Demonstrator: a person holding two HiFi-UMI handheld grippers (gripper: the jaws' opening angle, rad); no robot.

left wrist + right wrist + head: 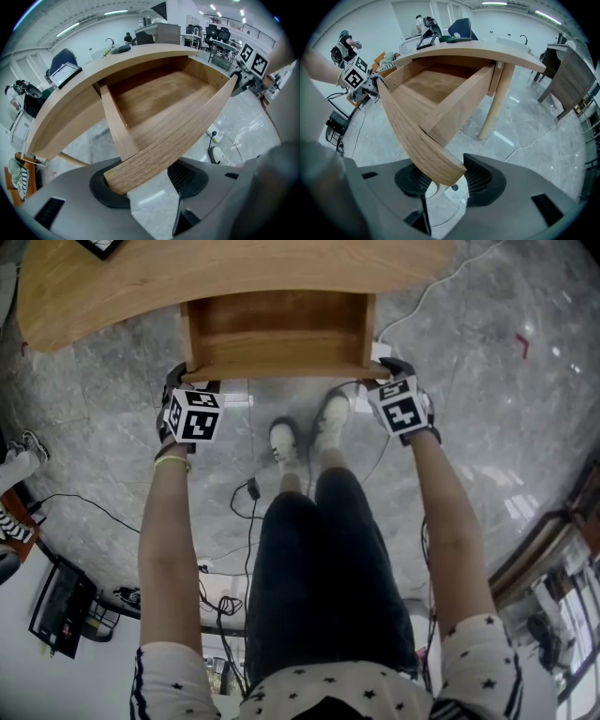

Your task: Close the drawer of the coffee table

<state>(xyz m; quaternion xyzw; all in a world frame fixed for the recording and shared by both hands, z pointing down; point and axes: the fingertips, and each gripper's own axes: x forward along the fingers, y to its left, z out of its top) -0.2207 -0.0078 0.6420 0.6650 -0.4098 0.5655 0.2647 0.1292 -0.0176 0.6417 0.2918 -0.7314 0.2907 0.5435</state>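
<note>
The wooden coffee table [141,287] has its drawer [277,329] pulled out toward me, and the drawer is empty. My left gripper [180,379] is at the left end of the drawer front [281,369], and my right gripper [394,367] is at its right end. Both point steeply down. In the left gripper view the drawer front [178,136] ends against the outer pad [110,192] of the left gripper [150,185], and bare floor shows between the jaws. In the right gripper view the drawer front [412,136] ends against the outer pad [485,180] of the right gripper [450,180]. Neither pair of jaws clamps the panel.
My legs and white shoes [284,442] stand on the grey marble floor just in front of the drawer. Cables [248,488] trail across the floor near them. A table leg [497,103] stands right of the drawer. A dark flat object [98,247] lies on the tabletop.
</note>
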